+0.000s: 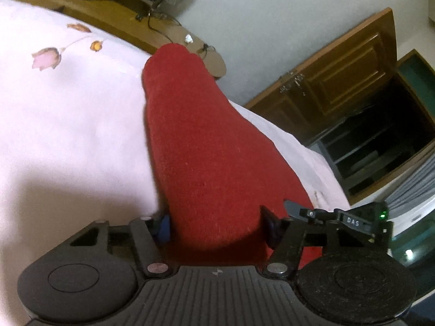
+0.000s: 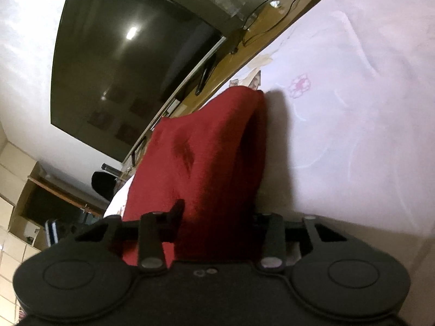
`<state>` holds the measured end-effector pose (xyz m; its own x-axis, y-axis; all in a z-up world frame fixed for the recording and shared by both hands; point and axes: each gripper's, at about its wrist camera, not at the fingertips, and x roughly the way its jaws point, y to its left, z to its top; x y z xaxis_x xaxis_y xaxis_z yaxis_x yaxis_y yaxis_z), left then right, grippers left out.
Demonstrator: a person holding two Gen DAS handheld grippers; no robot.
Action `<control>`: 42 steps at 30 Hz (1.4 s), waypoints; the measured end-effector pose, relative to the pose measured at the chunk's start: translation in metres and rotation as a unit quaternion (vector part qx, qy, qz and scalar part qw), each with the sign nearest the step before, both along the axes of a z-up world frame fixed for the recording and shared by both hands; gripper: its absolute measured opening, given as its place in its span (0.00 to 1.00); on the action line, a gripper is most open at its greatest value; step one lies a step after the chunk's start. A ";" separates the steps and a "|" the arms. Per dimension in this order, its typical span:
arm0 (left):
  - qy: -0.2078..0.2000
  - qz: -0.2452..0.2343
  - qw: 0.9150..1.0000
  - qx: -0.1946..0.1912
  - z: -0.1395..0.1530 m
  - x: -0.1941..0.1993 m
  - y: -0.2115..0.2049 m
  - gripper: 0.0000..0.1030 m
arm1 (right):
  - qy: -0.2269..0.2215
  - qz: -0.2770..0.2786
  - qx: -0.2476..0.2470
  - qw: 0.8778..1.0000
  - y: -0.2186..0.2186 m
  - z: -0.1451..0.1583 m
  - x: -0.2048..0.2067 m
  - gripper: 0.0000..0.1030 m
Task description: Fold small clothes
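Hanging over the pink bedsheet (image 1: 68, 125), the fuzzy red cloth (image 1: 195, 146) is pinched by both grippers' fingers (image 1: 163, 228).

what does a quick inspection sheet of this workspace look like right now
surface: pale pink floral bedsheet, mostly bare.
job's things: red cloth, raised off the sheet and casting a shadow; type unclear.
clutter: small white crumpled item on the wooden counter.
grippers: left gripper and right gripper each have the cloth between their jaws; grip cannot be confirmed.
cables: black cable trailing along the counter.
surroundings: television, wooden door, dark shelving.
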<state>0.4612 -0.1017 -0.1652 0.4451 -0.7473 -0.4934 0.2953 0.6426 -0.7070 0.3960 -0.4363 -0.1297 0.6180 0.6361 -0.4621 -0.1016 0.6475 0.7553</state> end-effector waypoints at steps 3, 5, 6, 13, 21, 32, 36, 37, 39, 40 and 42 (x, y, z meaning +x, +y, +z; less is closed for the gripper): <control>-0.006 0.008 1.000 0.005 0.005 -0.004 -0.001 0.56 | -0.007 -0.005 -0.021 1.000 0.007 0.006 -0.002 0.34; -0.014 0.009 1.000 0.001 0.012 -0.009 0.001 0.54 | -0.016 -0.004 -0.033 0.999 0.011 0.012 -0.004 0.31; -0.017 0.010 1.000 -0.001 0.015 -0.009 0.001 0.53 | -0.021 -0.003 -0.037 0.999 0.012 0.016 -0.006 0.31; -0.043 0.019 0.999 -0.022 0.048 -0.024 0.016 0.52 | -0.052 0.005 -0.048 0.997 0.019 0.047 -0.018 0.30; -0.067 0.055 0.996 -0.024 0.080 -0.062 0.062 0.52 | -0.088 0.041 -0.049 0.994 0.053 0.086 -0.019 0.30; -0.062 0.109 0.992 0.005 0.096 -0.137 0.191 0.52 | -0.096 0.105 -0.051 0.989 0.175 0.098 -0.031 0.30; -0.047 0.120 0.991 0.022 0.085 -0.150 0.234 0.52 | -0.086 0.110 -0.050 0.989 0.219 0.085 -0.042 0.30; -0.042 0.125 0.991 0.026 0.081 -0.152 0.245 0.52 | -0.082 0.112 -0.049 0.989 0.229 0.081 -0.043 0.30; -0.028 0.134 0.990 0.033 0.069 -0.157 0.264 0.53 | -0.069 0.116 -0.043 0.990 0.250 0.070 -0.042 0.30; -0.019 0.139 0.989 0.037 0.061 -0.158 0.272 0.53 | -0.063 0.119 -0.043 0.990 0.259 0.064 -0.042 0.30; 0.005 0.150 0.987 0.052 0.040 -0.159 0.282 0.53 | -0.044 0.124 -0.047 0.990 0.276 0.047 -0.039 0.30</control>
<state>0.3025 0.1808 -0.1254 0.6333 -0.5280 -0.5658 0.0749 0.7695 -0.6342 0.3573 -0.1602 -0.0825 0.4893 0.7302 -0.4769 -0.3294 0.6610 0.6742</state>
